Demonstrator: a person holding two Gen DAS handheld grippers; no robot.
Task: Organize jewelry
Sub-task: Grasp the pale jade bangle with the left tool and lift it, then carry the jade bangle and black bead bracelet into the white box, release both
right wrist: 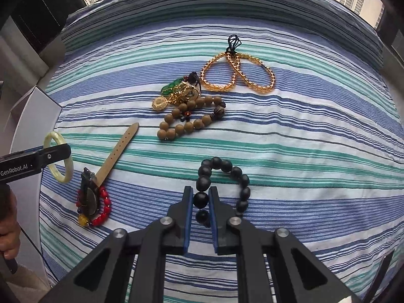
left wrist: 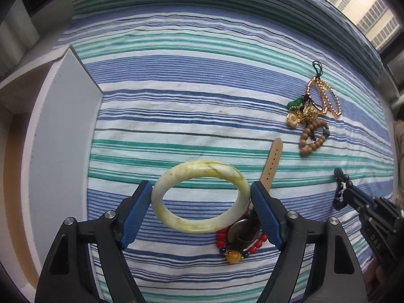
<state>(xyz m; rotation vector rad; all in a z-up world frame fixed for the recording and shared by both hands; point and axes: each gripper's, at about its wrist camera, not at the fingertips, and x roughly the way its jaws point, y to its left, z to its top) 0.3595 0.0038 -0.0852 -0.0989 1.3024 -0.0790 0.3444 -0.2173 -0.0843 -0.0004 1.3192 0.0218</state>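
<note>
- The pale green-white jade bangle is a smooth, thick ring with yellowish streaks along its upper arc; it sits low in the centre of the left wrist view, clear of the striped bedspread.
- The black bead bracelet is a string of matte round beads, at lower centre of the right wrist view.
- Loose on the bedspread: a red bead bracelet with an amber bead lying around a watch with a tan strap, a wooden bead bracelet, an amber bead strand and gold pendants.
- Readable writing: "GenRobot.AI" on the left gripper's side at the left edge of the right wrist view; "DAS" on the right gripper's body at lower right of the left wrist view.
- The left gripper is spread wide, its blue pads clamping the bangle's two sides.
- The right gripper is nearly pressed together, pinching one black bead.
</note>
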